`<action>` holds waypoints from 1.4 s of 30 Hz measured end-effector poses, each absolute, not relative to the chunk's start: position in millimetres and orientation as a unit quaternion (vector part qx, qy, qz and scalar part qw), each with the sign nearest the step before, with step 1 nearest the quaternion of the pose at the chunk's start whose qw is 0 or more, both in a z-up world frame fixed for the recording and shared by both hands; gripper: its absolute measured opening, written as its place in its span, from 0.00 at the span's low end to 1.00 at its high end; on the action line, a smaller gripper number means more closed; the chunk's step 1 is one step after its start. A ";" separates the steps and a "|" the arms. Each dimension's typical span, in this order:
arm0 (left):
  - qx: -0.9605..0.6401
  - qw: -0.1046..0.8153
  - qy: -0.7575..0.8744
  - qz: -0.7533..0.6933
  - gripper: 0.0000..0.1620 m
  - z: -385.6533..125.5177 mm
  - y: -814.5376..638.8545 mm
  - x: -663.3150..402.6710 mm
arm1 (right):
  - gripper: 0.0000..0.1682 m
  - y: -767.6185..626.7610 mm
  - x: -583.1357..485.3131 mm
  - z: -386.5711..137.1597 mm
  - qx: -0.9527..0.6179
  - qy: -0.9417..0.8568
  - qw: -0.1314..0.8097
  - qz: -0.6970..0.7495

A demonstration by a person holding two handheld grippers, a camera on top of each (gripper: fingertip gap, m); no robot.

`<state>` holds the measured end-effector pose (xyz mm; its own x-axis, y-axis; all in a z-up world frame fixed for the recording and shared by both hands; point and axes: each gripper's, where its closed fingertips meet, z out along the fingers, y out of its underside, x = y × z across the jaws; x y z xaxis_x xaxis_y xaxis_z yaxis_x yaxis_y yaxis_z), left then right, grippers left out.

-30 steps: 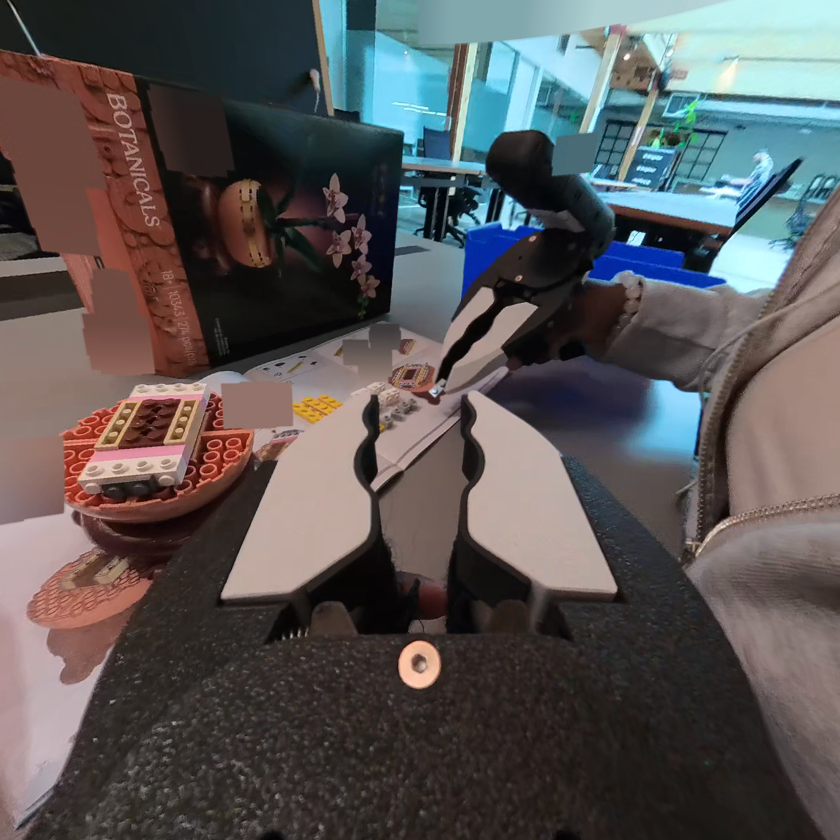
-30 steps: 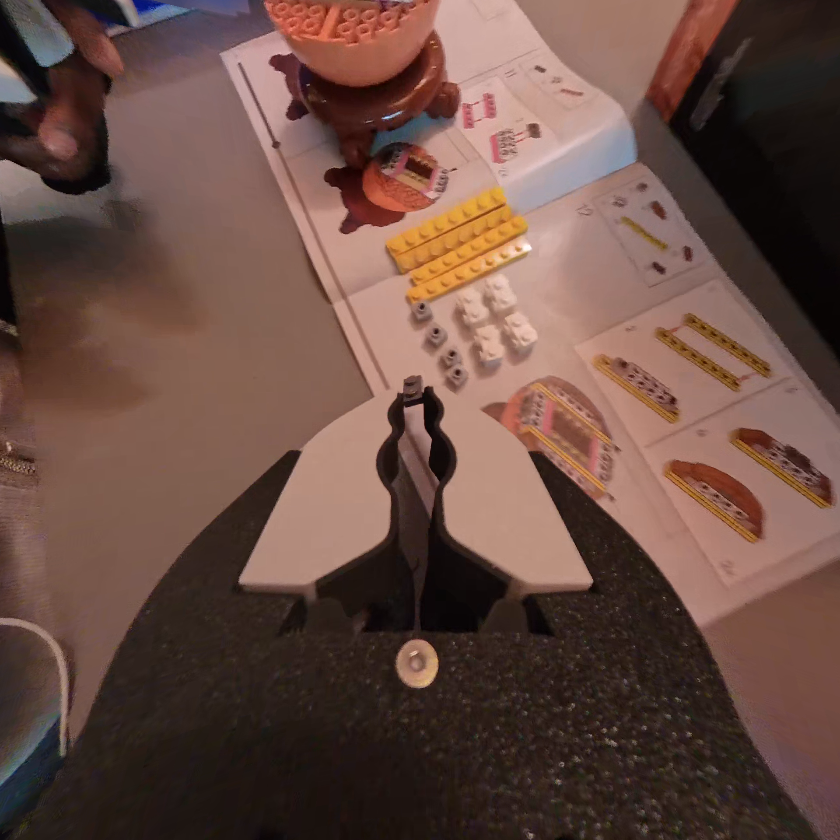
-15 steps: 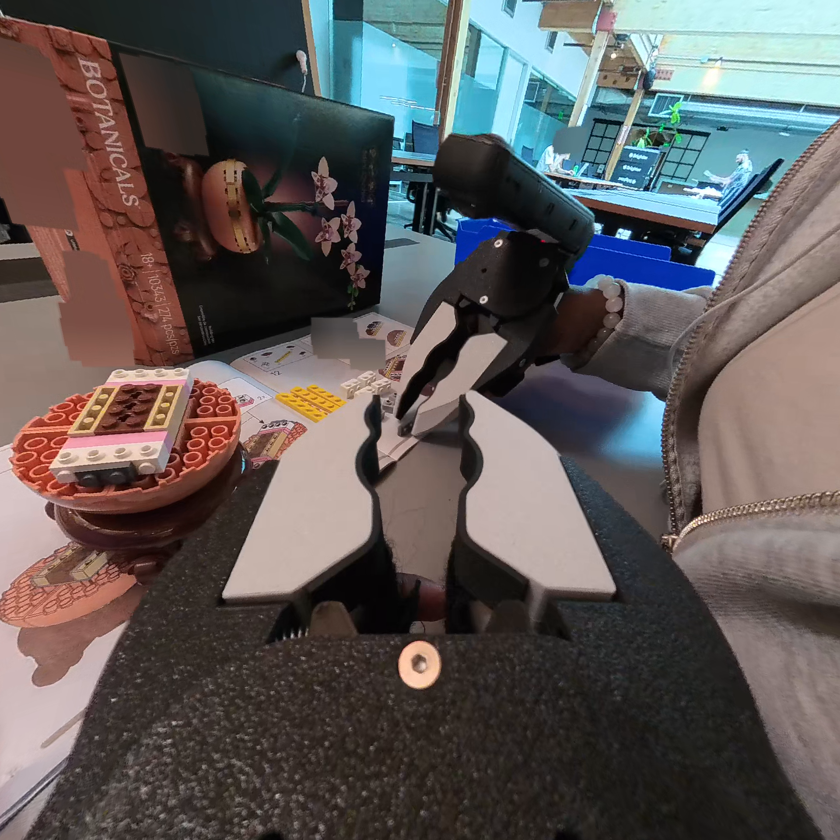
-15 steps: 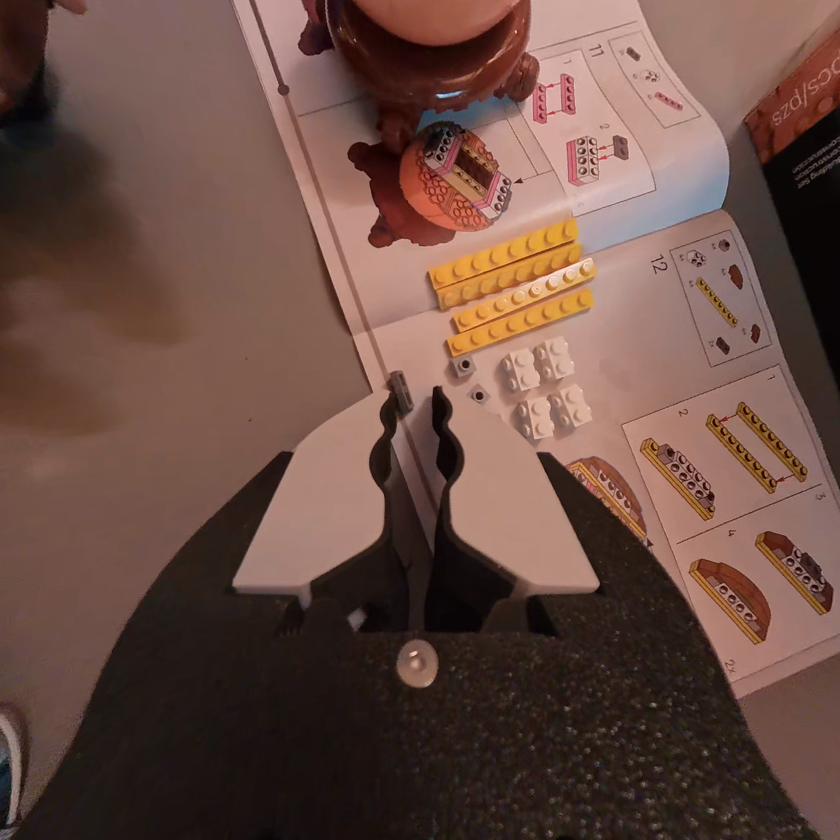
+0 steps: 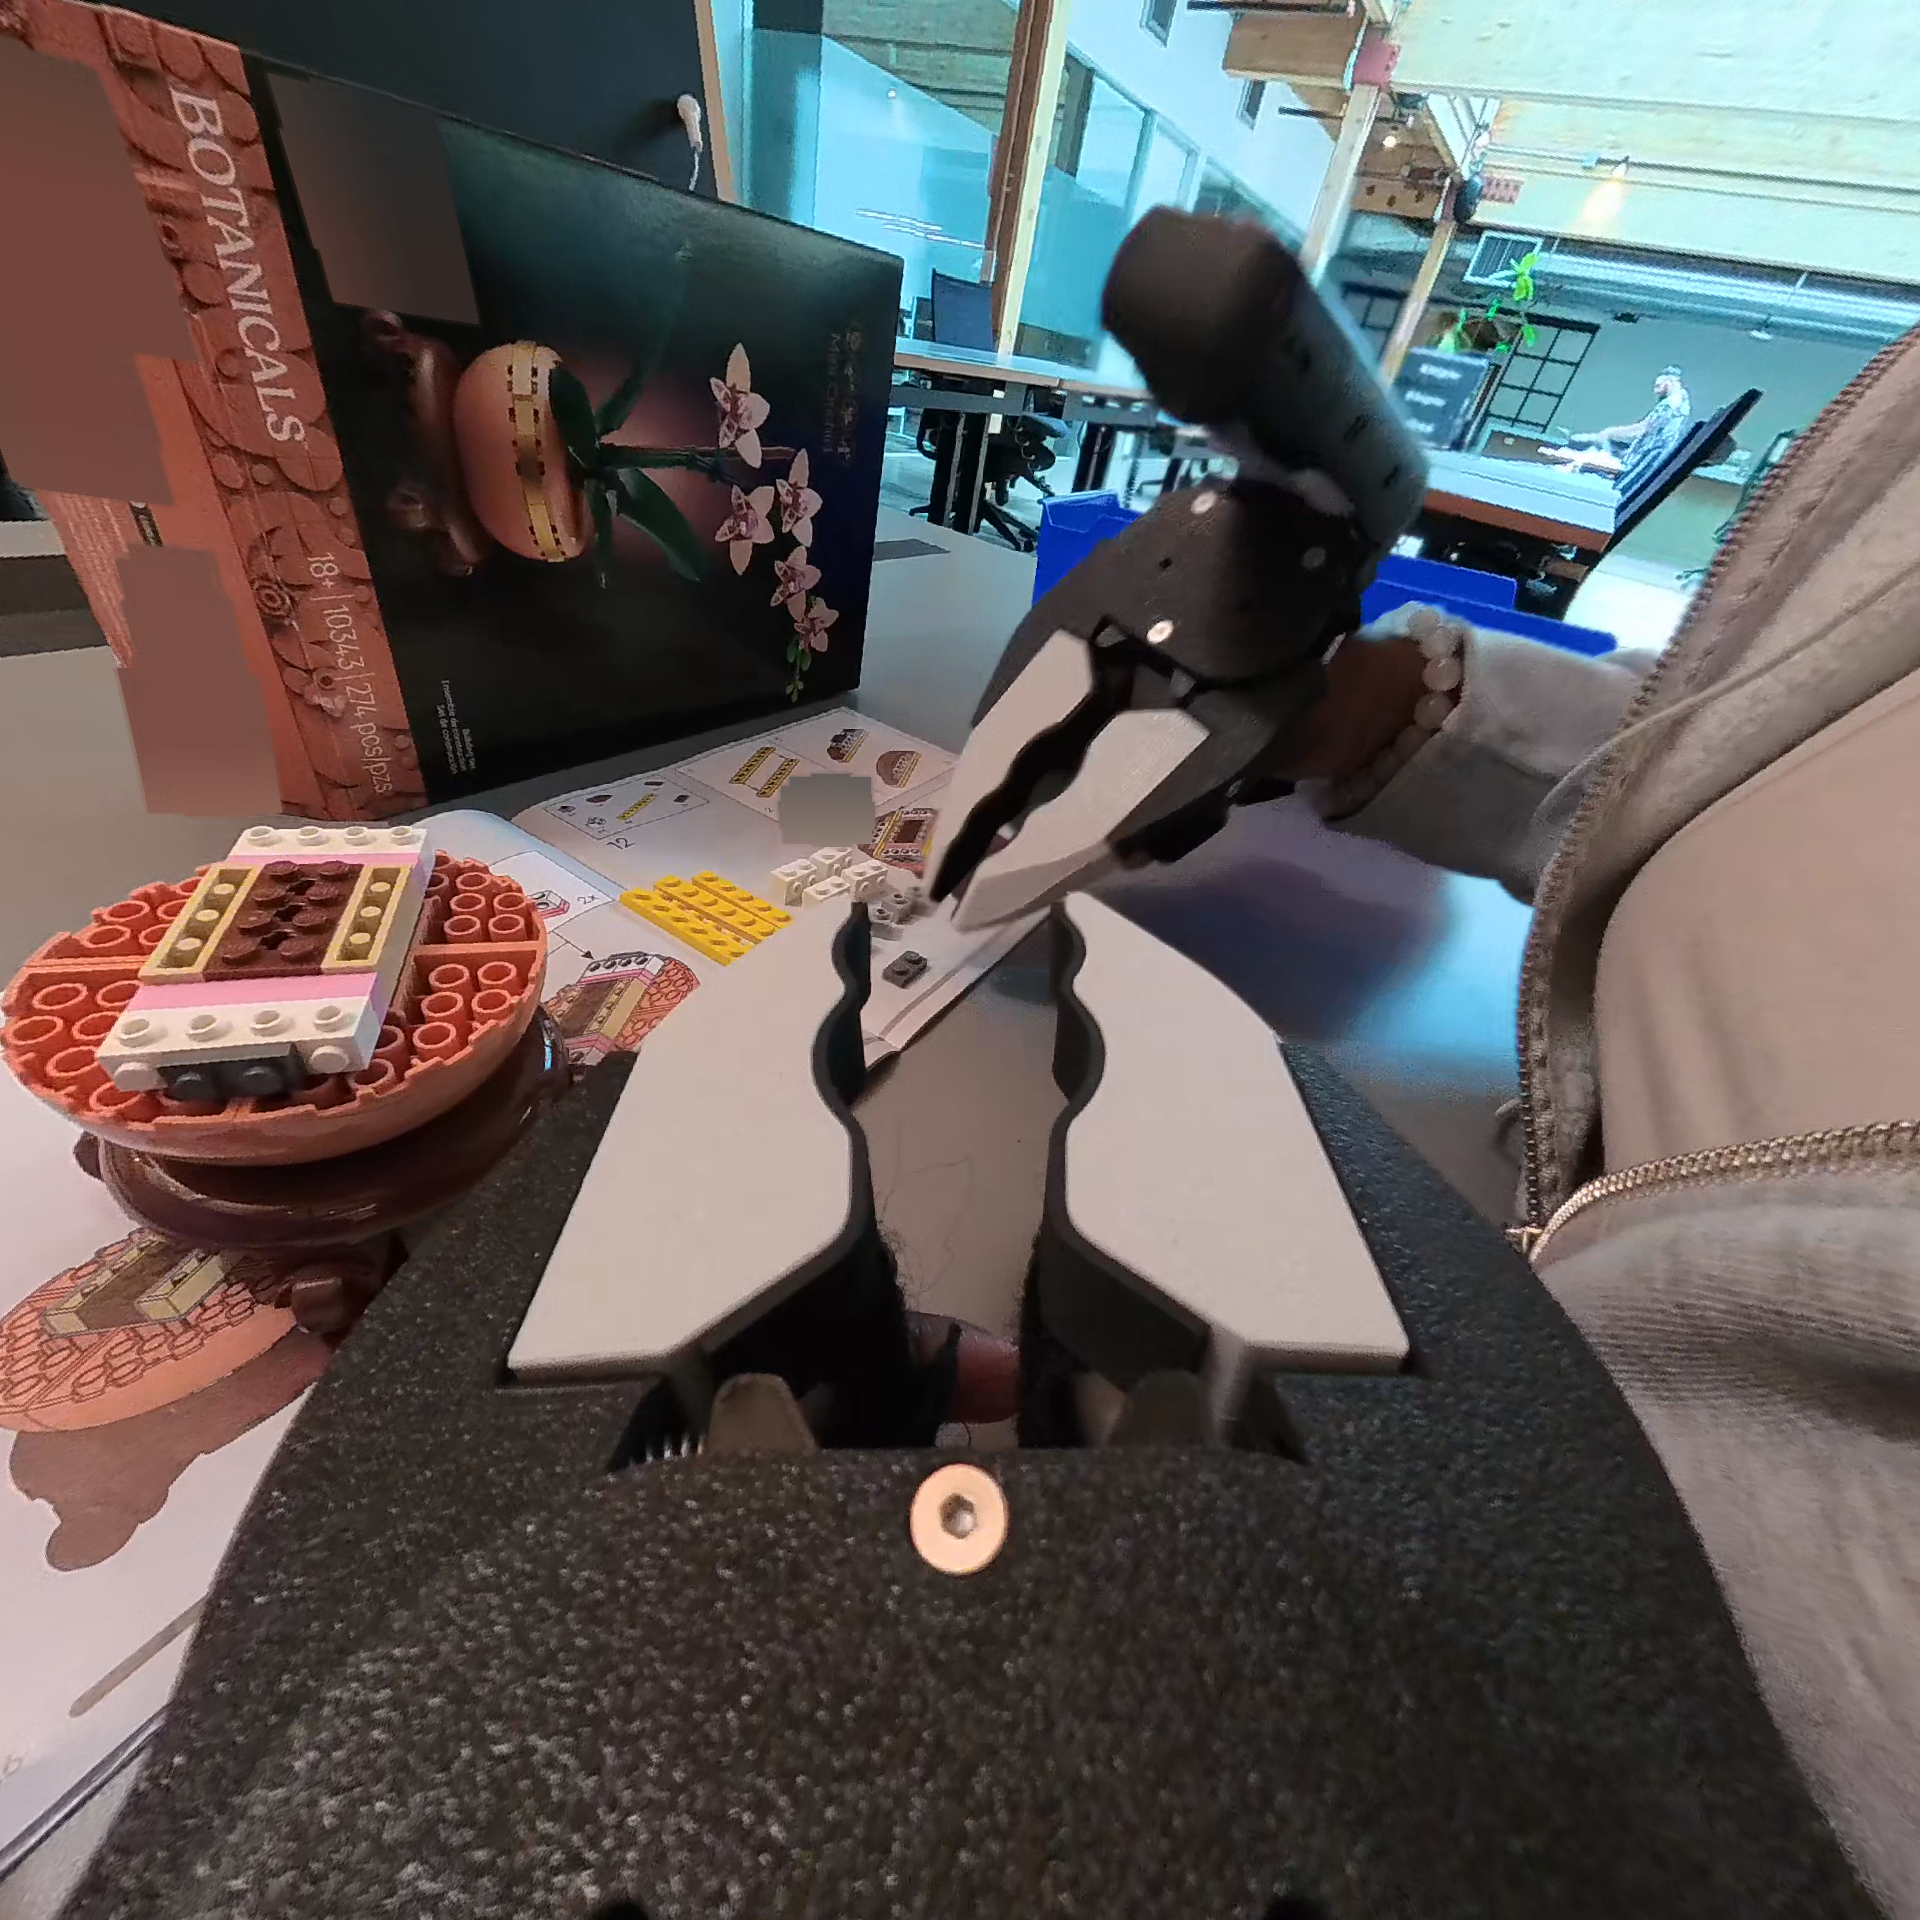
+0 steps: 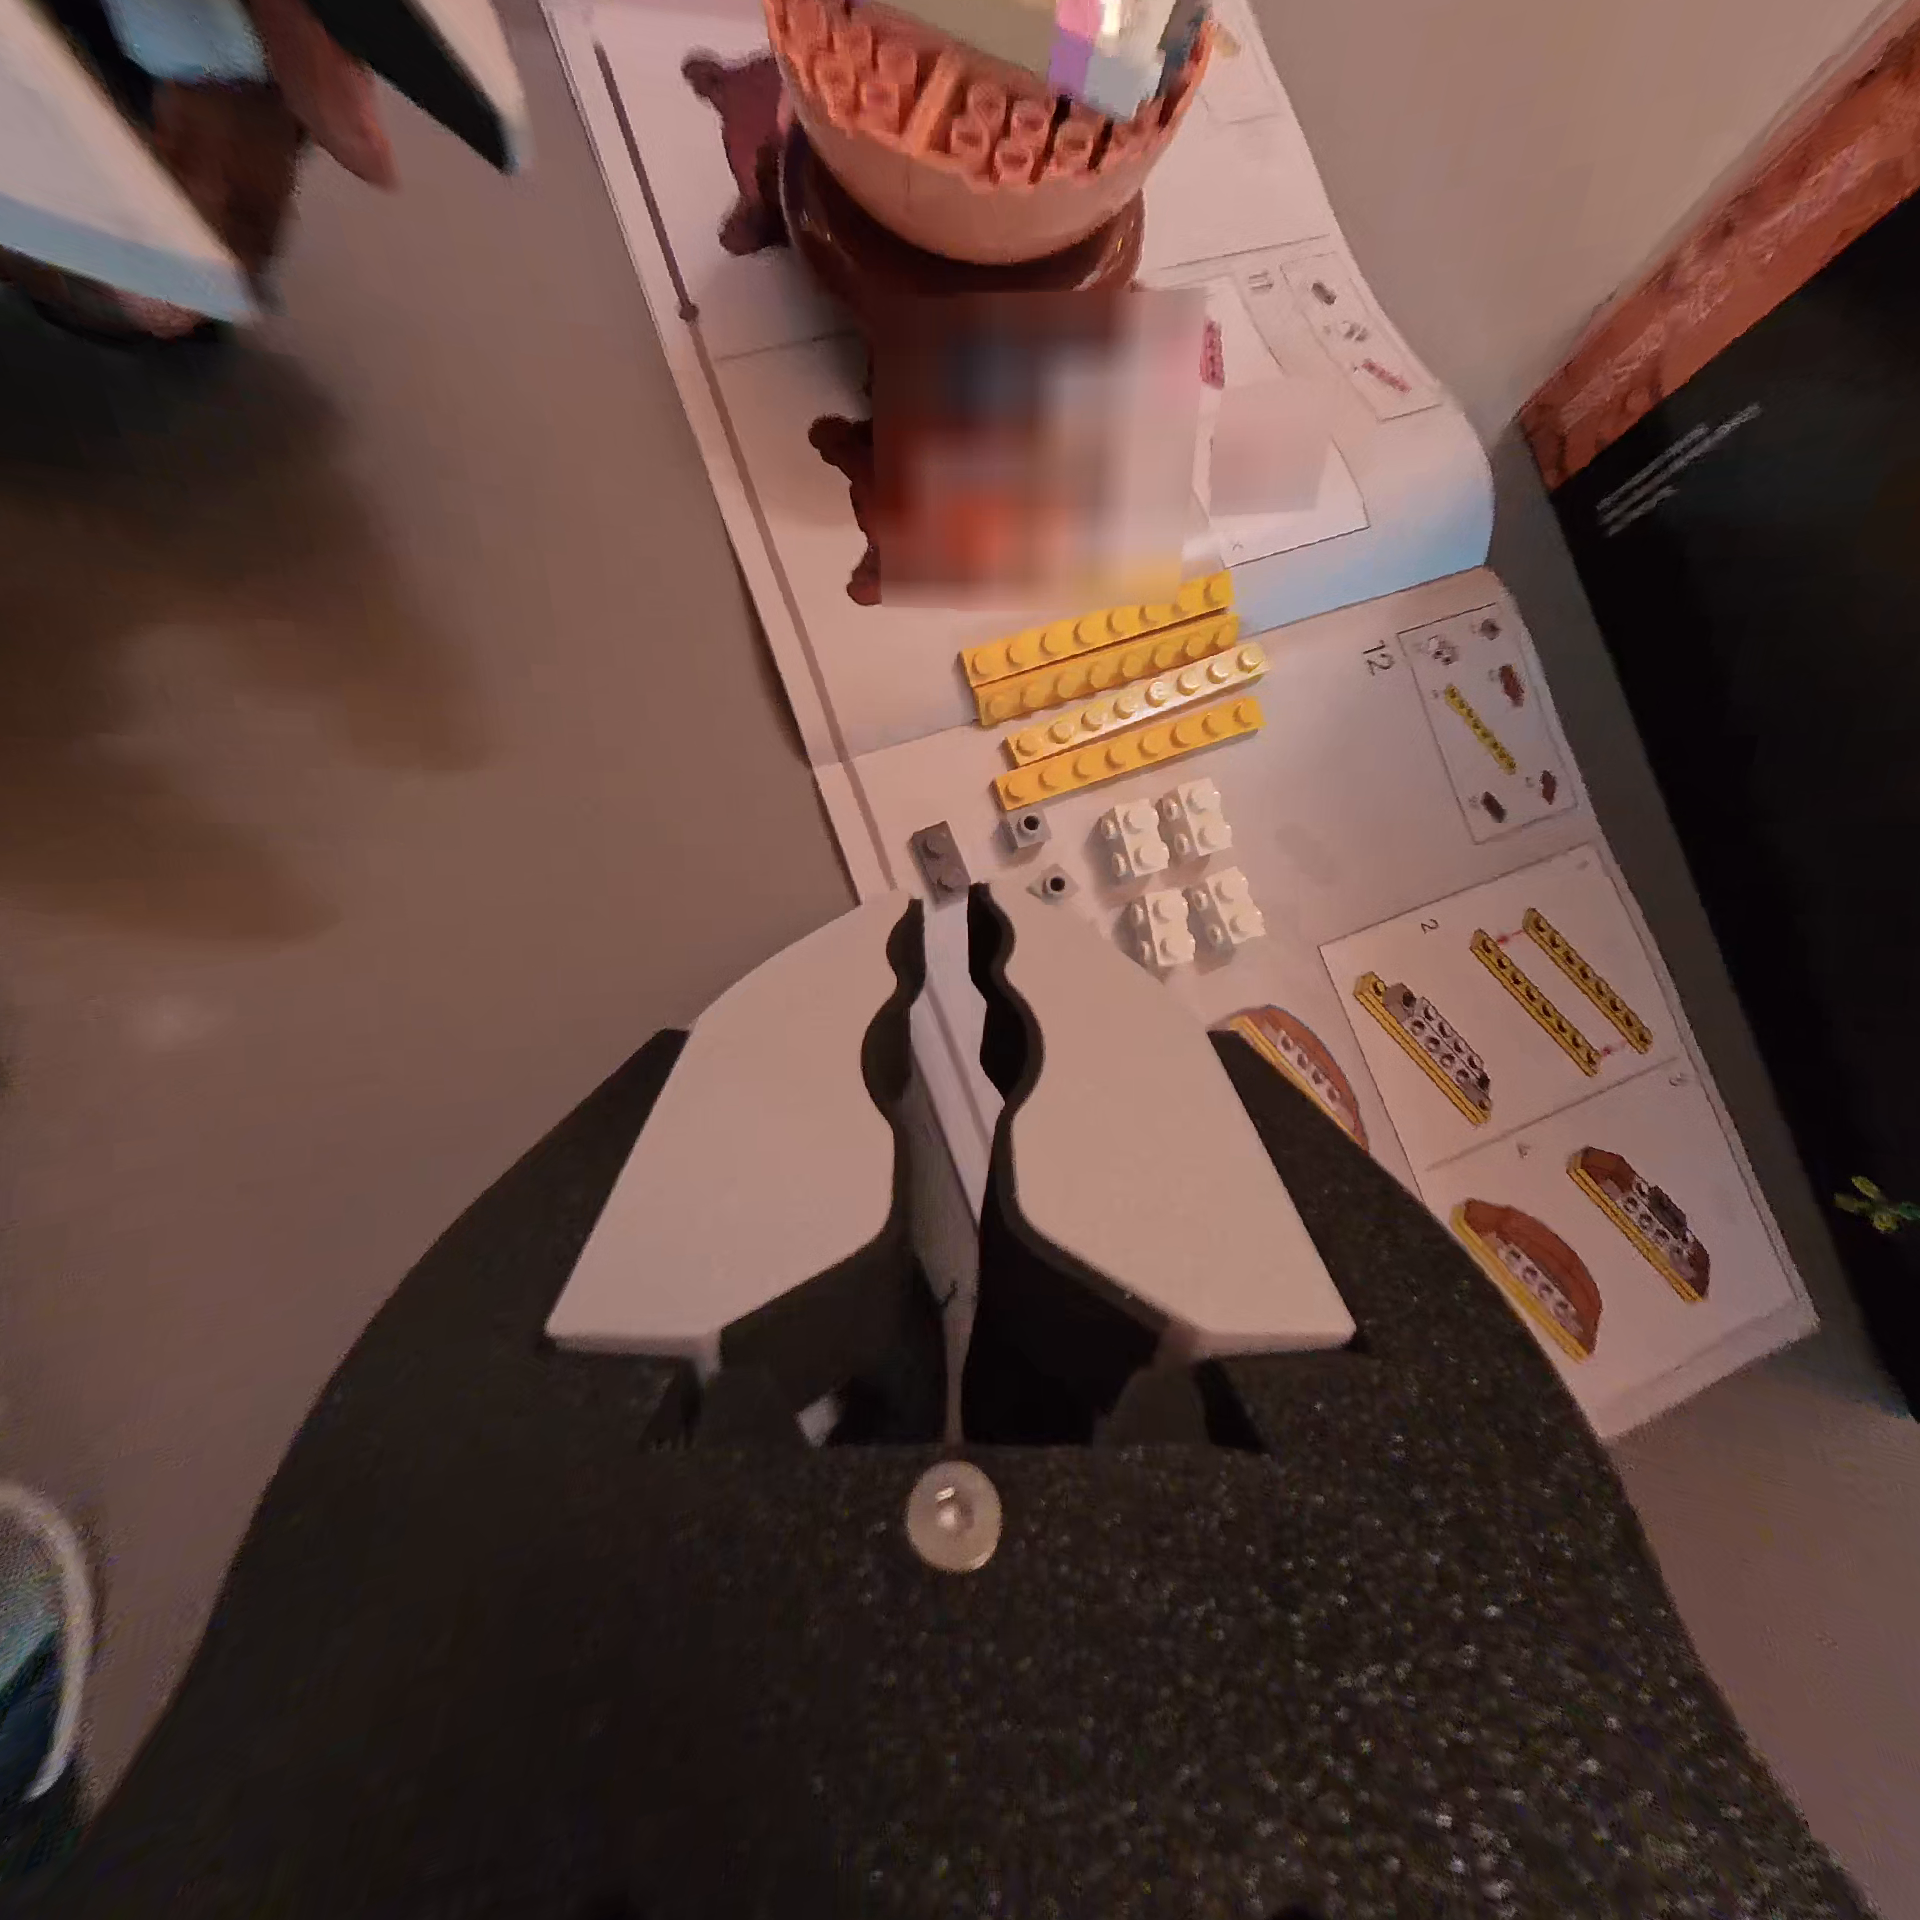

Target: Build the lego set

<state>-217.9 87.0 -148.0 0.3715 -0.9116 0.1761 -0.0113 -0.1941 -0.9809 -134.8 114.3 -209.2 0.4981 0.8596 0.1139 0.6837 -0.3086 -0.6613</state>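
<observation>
Grey plate (image 6: 940, 860), a small two-stud piece, lies flat on the booklet (image 6: 1340, 831) just ahead of the right tongs (image 6: 943, 906), a touch to their left, at the booklet's near-left edge. Its long axis runs roughly along the line of the tongs, tilting slightly left as it goes away from them, so the narrow width faces the gap. The right tongs are slightly spread and hold nothing; the tips stand just short of the plate's near end, and whether they touch it I cannot tell. They are far nearer to it than the left tongs (image 5: 956, 935), which are spread wide, empty and held back, with the plate showing between their tips in the left wrist view. My guess is that the plate is the next thing to be pinched across its short sides. Beside it lie two small grey studs (image 6: 1025, 833), four white bricks (image 6: 1174, 878) and four yellow strips (image 6: 1112, 691). The round model (image 5: 270, 997) stands on the booklet's far page, to the left tongs' left. Everything rests on a plain grey table (image 6: 416, 831), with the set's box (image 5: 499, 499) upright behind, in a bright open office.
</observation>
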 end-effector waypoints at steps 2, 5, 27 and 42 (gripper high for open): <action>-0.645 0.522 0.362 -0.424 0.20 -149.5 87.5 -216.9 | 0.05 103.4 -123.6 -183.7 -0.797 -0.457 0.360 0.162; -0.652 0.519 0.374 -0.408 0.19 -153.3 87.1 -213.7 | 0.06 87.3 -76.4 -131.1 -0.803 -0.406 0.405 0.163; -0.708 0.430 0.396 -0.396 0.21 -180.5 89.9 -201.7 | 0.09 -25.4 162.8 -215.2 -0.888 -0.398 0.177 0.146; -0.733 0.428 0.363 -0.385 0.19 -184.6 100.7 -206.1 | 0.06 32.0 157.4 -226.7 -0.915 -0.288 0.268 0.088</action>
